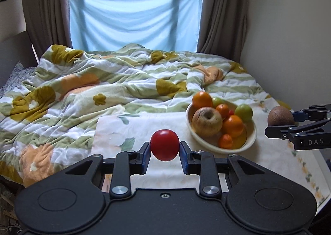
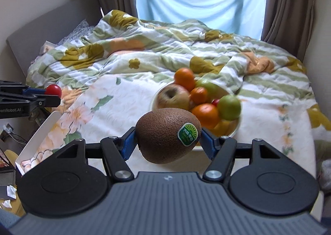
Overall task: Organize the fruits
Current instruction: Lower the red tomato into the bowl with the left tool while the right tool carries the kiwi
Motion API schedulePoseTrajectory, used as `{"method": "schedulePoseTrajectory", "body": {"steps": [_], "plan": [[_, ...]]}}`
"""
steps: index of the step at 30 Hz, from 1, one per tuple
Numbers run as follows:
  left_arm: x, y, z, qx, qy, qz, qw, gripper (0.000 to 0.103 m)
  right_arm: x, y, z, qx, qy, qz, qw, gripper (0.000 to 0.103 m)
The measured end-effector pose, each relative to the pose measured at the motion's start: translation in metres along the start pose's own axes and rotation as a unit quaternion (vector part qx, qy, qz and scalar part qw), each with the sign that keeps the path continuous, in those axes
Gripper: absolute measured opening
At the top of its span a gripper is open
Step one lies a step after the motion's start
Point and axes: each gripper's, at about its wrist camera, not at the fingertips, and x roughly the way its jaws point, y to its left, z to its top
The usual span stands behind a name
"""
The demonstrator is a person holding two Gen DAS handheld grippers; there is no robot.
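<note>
My left claw (image 1: 164,148) is clamped on a small red tomato (image 1: 164,145), its blue pads pressed against both sides of the fruit, which hangs clear above the floral sheet (image 1: 124,131) on the bed. From the right wrist view I can see that same left claw (image 2: 51,94) coming in from the left edge, with the tomato (image 2: 53,90) at its tip, well apart from the bowl.

My right claw (image 2: 168,142) is closed on a brown kiwi (image 2: 167,135), gripped across its width with the blue pads on either side; a green sticker (image 2: 187,134) faces the camera. In the left wrist view the right claw (image 1: 289,123) reaches in from the right edge with the kiwi (image 1: 280,118) at its fingertips, raised off the bed just to the right of the bowl.

The cream bowl (image 1: 209,142) sits on the floral sheet and is piled with fruit: a wrinkled apple (image 1: 206,121) at the left, oranges (image 1: 232,125) of several sizes, and two green fruits (image 1: 244,112) toward the back and right. A bit of something small and red shows among them, too hidden for me to name.

Behind the bowl lies a rumpled quilt (image 1: 93,77) in green, white and mustard, and beyond that a light blue cloth (image 1: 134,22) hangs across the lower window between brown curtains (image 1: 45,7).
</note>
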Motion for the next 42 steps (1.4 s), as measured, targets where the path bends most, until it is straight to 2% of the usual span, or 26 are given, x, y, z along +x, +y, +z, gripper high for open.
{"method": "schedulePoseTrajectory", "body": {"steps": [8,18,28,37,39,41,42], "plan": [[0.025,-0.061,0.022,-0.019,-0.007,0.013,0.9997,0.033,0.001,-0.055,0.032,-0.039,-0.014,0.024,0.999,0.080],[0.095,-0.118,0.029,-0.014,0.022,0.011,0.9996,0.033,0.036,-0.109,0.048,-0.059,-0.008,0.046,0.997,0.080],[0.150,-0.141,0.021,-0.003,0.059,0.017,0.9981,0.033,0.075,-0.137,0.047,-0.059,0.014,0.066,0.996,0.080],[0.168,-0.142,0.017,-0.007,0.083,0.017,0.9964,0.034,0.086,-0.148,0.044,-0.053,0.020,0.069,0.996,0.080],[0.167,-0.141,0.016,-0.011,0.081,0.015,0.9965,0.040,0.087,-0.150,0.043,-0.052,0.020,0.068,0.996,0.080],[0.164,-0.141,0.016,-0.008,0.077,0.014,0.9969,0.060,0.087,-0.151,0.042,-0.050,0.019,0.066,0.996,0.080],[0.162,-0.141,0.016,-0.006,0.075,0.016,0.9970,0.066,0.086,-0.150,0.042,-0.049,0.019,0.065,0.997,0.080]]}}
